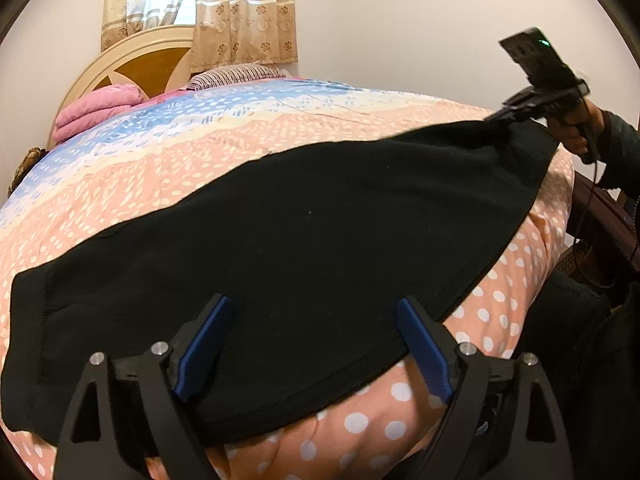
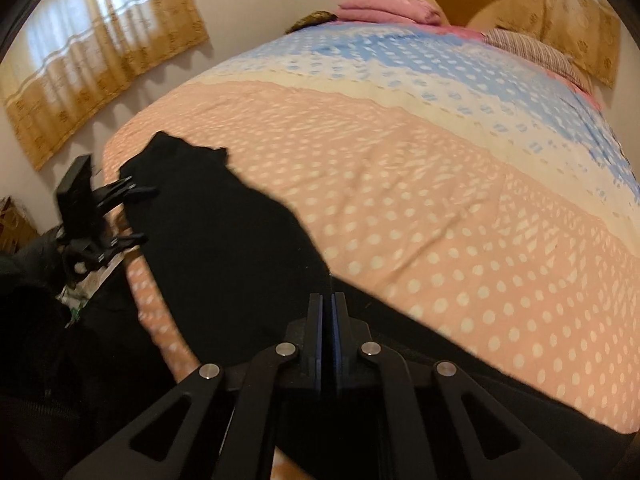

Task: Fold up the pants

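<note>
Black pants [image 1: 304,240] lie stretched along the near edge of a bed with a pink polka-dot quilt [image 1: 168,176]. My left gripper [image 1: 314,304] is open, its blue-padded fingers [image 1: 208,344] spread over the pants' near hem, holding nothing. My right gripper [image 1: 502,116] is shut on the far end of the pants and lifts that corner off the quilt. In the right wrist view the right gripper [image 2: 329,300] has its jaws pressed together on the black fabric [image 2: 224,248], and the left gripper [image 2: 140,212] shows open at the far end.
The quilt [image 2: 420,184] turns blue toward the headboard [image 1: 132,68]. A folded pink blanket [image 1: 96,112] and a striped pillow [image 1: 236,76] lie at the head. Curtains [image 1: 200,8] hang behind. The bed edge drops off at the near side, with dark furniture [image 1: 600,216] at right.
</note>
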